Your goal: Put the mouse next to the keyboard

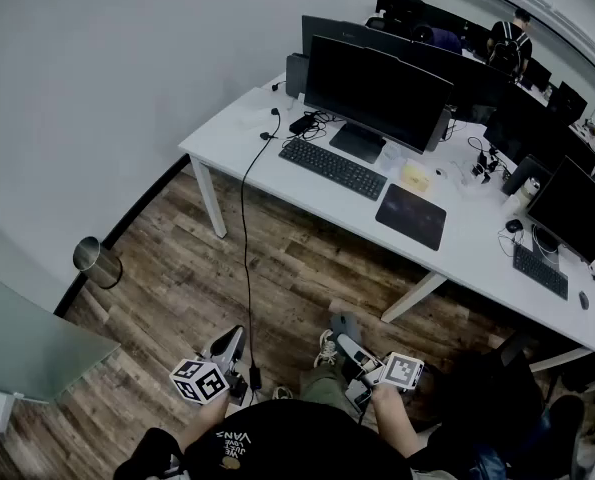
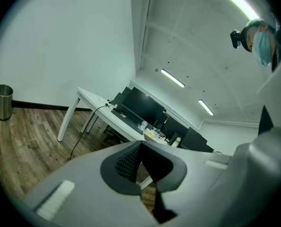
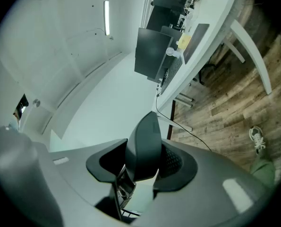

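Observation:
A dark computer mouse [image 3: 144,148] stands on edge between the jaws of my right gripper [image 3: 142,167], which is shut on it. In the head view that gripper [image 1: 345,330] is low, close to my body and far from the desk. The black keyboard [image 1: 333,168] lies on the white desk [image 1: 237,133] in front of a large monitor [image 1: 377,93], with a dark mouse pad [image 1: 411,216] to its right. My left gripper [image 1: 232,343] hangs beside the right one. Its jaws [image 2: 141,162] are shut with nothing between them.
A black cable [image 1: 245,258] hangs from the desk edge down to the wooden floor [image 1: 177,288]. A metal bin [image 1: 97,261] stands by the wall at the left. More monitors and a second keyboard [image 1: 540,270] fill the desk's right part. My shoe [image 3: 257,138] shows below.

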Demonstrator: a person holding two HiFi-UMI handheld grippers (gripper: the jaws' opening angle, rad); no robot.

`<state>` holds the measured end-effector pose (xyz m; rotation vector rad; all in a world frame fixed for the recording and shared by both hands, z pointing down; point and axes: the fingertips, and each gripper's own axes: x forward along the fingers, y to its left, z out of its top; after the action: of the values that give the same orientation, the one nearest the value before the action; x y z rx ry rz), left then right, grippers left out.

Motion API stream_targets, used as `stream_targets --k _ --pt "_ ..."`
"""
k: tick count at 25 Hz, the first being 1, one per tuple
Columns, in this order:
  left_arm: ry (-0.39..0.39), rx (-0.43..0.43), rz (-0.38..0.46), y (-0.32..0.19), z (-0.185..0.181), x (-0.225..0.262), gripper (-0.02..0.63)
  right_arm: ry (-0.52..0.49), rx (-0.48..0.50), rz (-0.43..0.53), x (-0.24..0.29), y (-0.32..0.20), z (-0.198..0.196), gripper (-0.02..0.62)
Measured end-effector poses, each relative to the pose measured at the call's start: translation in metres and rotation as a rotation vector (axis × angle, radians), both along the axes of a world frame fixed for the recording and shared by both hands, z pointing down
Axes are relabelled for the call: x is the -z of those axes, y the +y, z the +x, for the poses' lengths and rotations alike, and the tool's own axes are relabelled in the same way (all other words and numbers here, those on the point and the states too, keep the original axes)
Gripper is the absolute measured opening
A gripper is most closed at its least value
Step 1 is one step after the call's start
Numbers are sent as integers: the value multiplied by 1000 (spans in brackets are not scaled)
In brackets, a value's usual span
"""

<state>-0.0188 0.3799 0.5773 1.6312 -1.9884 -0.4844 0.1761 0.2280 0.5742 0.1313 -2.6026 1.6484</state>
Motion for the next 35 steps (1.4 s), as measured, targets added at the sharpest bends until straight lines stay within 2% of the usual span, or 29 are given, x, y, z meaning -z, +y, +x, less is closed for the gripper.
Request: stream_targets --k 7,11,17,21,30,35 --pt "3 12 8 4 -6 3 2 76 -44 -51 -11 1 5 187" --pt "6 12 8 -4 -8 0 2 -23 -3 -5 4 -6 -9 187" --pt "9 21 6 -30 -17 -1 2 -22 -3 -15 6 -33 -17 187" --pt "7 28 6 -61 -25 0 2 4 -4 -25 0 -66 -23 187" --pt "-9 73 21 -164 -57 12 2 -29 80 43 14 -166 -64 187" --pt "-11 84 26 -219 -72 13 2 -15 60 41 10 -231 -81 187"
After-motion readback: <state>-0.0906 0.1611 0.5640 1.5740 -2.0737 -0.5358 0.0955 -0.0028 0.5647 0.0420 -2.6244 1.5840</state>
